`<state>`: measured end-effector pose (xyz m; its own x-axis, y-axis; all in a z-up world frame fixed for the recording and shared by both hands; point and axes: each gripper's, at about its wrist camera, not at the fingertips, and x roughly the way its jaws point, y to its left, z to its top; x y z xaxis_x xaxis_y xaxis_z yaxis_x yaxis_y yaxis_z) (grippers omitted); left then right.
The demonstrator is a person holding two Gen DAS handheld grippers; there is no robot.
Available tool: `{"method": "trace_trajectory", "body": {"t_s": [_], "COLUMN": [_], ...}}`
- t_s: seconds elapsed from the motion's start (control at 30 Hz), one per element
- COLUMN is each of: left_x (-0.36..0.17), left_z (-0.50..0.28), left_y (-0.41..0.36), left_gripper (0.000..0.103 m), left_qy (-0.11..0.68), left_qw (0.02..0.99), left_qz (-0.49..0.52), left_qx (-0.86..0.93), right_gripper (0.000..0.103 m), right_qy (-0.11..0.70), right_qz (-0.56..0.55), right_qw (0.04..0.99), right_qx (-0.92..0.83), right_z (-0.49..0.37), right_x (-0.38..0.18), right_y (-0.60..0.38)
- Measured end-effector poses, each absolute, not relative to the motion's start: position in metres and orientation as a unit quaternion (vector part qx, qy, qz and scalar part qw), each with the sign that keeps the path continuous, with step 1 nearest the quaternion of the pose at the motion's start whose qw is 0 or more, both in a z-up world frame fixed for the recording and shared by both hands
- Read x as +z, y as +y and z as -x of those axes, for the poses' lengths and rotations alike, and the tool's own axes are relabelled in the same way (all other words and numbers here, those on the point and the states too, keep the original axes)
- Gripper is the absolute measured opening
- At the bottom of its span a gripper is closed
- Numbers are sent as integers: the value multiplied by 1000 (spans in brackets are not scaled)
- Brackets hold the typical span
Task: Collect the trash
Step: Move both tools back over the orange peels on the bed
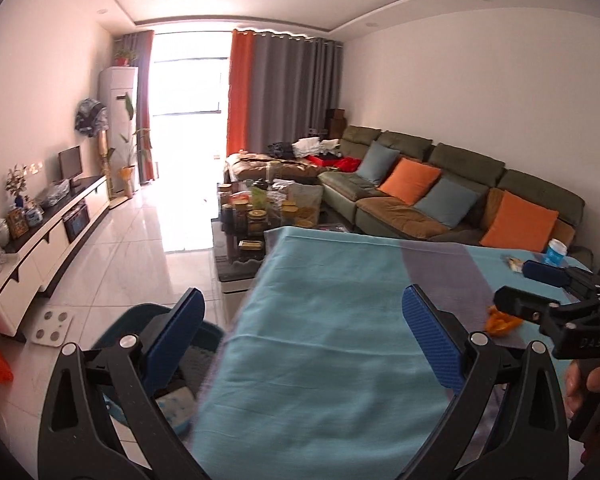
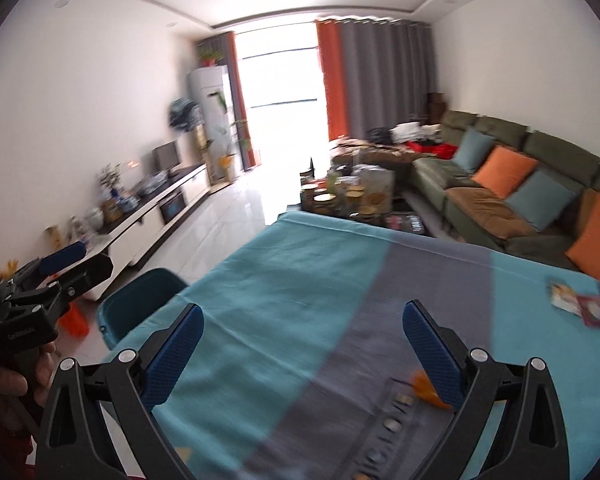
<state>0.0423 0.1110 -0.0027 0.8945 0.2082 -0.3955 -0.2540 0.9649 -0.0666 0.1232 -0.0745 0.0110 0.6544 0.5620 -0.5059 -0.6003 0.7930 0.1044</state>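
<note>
- Lettering "DAS" shows on the right gripper (image 1: 540, 292) body — other writing is too blurred to read.
- Both jaws stand wide apart, empty; left gripper (image 1: 300, 340) hovers over the teal-covered surface (image 1: 320, 300).
- Orange trash (image 1: 500, 322) lies on the surface near wrappers (image 2: 576, 300); a bin (image 1: 140, 320) sits beside the surface.

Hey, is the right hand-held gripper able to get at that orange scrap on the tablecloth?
Probably yes: the right hand-held gripper is open and empty, the orange scrap lies uncovered beside its right finger, nothing between.
</note>
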Motion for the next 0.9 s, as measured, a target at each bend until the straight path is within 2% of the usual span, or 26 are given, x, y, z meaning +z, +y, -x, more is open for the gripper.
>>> {"method": "trace_trajectory", "body": {"t_s": [0.37,0.9], "left_x": [-10,-25], "left_z": [-45,-62], "left_y": [28,-14], "left_gripper": [97,97], "left_qy": [173,185], "left_qw": [983,983], "left_qz": [21,8], "left_qx": [57,-9], "right_gripper": [96,96], "right_qy": [230,206], "right_qz": [12,0], "right_qw": [947,968], "right_qx": [225,144], "right_z": [-85,-60], "right_x": [0,-2], "right_y": [-151,-207]}}
